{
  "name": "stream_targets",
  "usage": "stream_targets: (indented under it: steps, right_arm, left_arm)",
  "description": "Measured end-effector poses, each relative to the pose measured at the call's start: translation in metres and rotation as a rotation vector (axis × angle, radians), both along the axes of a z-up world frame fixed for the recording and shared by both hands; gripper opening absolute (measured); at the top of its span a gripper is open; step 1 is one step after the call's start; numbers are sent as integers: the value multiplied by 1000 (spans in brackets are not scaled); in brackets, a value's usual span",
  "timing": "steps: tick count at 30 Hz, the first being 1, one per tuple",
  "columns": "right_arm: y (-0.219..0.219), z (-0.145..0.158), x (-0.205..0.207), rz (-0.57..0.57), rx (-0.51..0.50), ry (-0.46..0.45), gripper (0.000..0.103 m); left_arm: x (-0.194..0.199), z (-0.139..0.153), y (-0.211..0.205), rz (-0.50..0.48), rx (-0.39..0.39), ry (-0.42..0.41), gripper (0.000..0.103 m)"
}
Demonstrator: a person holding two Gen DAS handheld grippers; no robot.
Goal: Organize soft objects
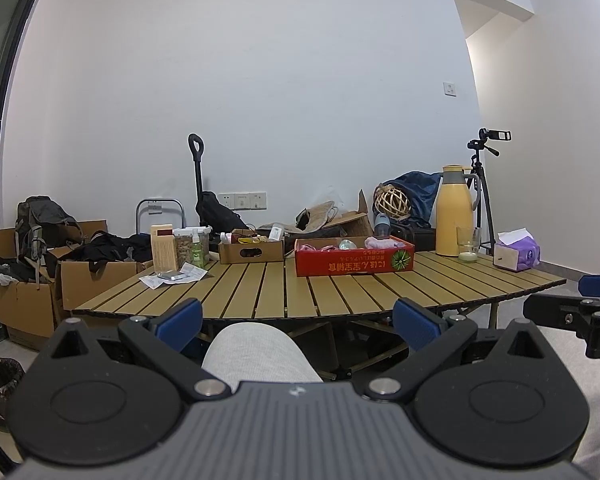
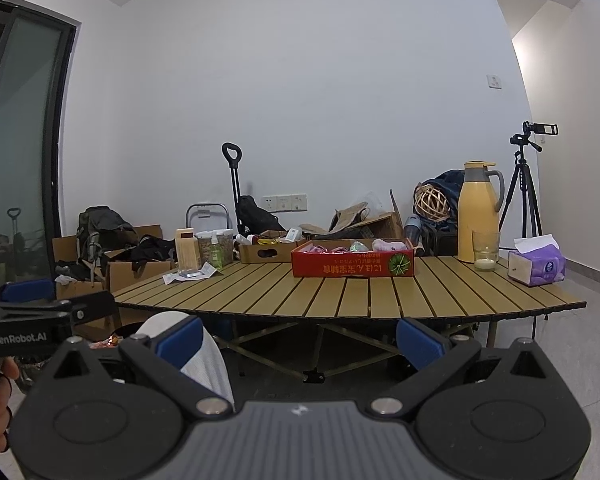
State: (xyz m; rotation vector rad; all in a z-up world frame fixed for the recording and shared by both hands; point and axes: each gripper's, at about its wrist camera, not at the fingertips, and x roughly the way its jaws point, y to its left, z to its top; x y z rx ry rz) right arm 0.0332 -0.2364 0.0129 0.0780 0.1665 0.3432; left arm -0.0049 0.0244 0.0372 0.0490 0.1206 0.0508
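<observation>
A red cardboard box [image 1: 354,261] [image 2: 352,263] stands on the slatted wooden table [image 1: 300,292] [image 2: 340,296], holding several soft pink, purple and pale items, among them a purple cloth [image 1: 383,242] [image 2: 388,245]. My left gripper [image 1: 298,322] is open and empty, held low in front of the table's near edge, over a person's grey-clad knee [image 1: 256,354]. My right gripper [image 2: 298,334] is also open and empty, level with it and short of the table. Each gripper shows at the edge of the other's view.
On the table stand a brown cardboard tray [image 1: 251,250], a wooden box [image 1: 164,249], jars, papers [image 1: 172,276], a yellow thermos [image 1: 456,210], a glass [image 1: 468,246] and a tissue pack [image 1: 518,251]. Boxes and bags sit on the floor left; a camera tripod [image 2: 524,184] stands right.
</observation>
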Motion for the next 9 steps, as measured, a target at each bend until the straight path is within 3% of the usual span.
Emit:
stream_targets:
  steps: [9]
  right_arm:
    - [1,0,0,-2,0,-2,103]
  left_arm:
    - [-2,1,-2,1,1,-12,103]
